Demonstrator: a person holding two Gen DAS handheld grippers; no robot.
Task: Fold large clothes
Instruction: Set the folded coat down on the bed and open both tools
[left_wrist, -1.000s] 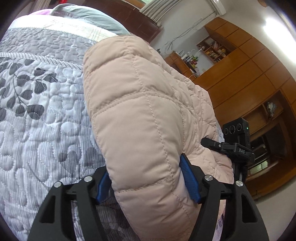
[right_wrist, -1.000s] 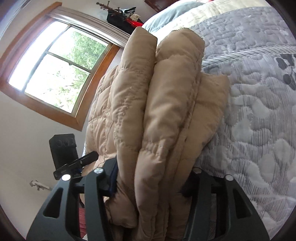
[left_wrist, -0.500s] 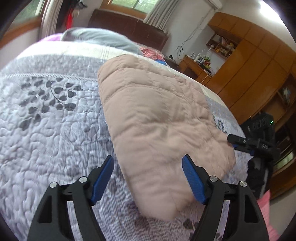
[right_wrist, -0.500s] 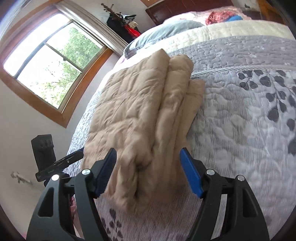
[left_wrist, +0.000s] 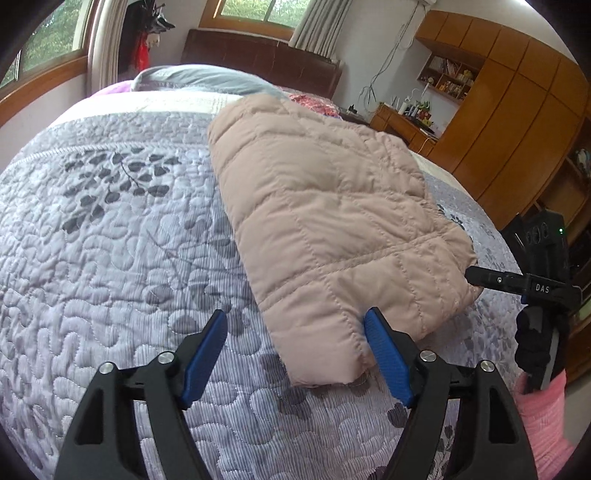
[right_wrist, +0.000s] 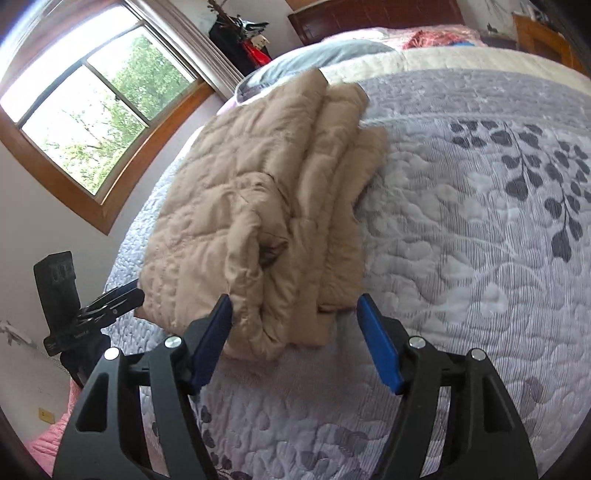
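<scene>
Well, here is the folded jacket (left_wrist: 332, 229), a pale pink-beige quilted puffer, lying flat on the grey leaf-patterned bedspread (left_wrist: 110, 258) in a thick, stacked bundle. Seen from the right wrist view, the jacket (right_wrist: 266, 206) shows its layered edges, three or four puffy folds piled side by side, with a small dark opening tucked in at the near end.

The left hand-held gripper (left_wrist: 295, 350) hovers just short of the jacket's near corner, its blue pads spread wide; the right pad sits just beside the jacket's edge, and nothing is pinched. The right hand-held gripper (right_wrist: 295, 339) frames the jacket's near end between its blue pads, jaws easing inward slightly, yet the pads stand apart from the fabric (the left pad is very close, and I cannot tell whether it brushes the quilting).

Beyond the jacket, toward the head of the bed, lies a grey pillow (left_wrist: 199, 79), and past that a dark wooden headboard (left_wrist: 258, 59). To the jacket's far right in the left wrist view stands a tall wooden wardrobe (left_wrist: 517, 110) with a small desk (left_wrist: 402, 122) beside it. In the right wrist view a wood-framed window (right_wrist: 92, 122) fills the wall left of the jacket, green trees outside. Each view catches the other gripper's black body at the jacket's side, over something pink.
</scene>
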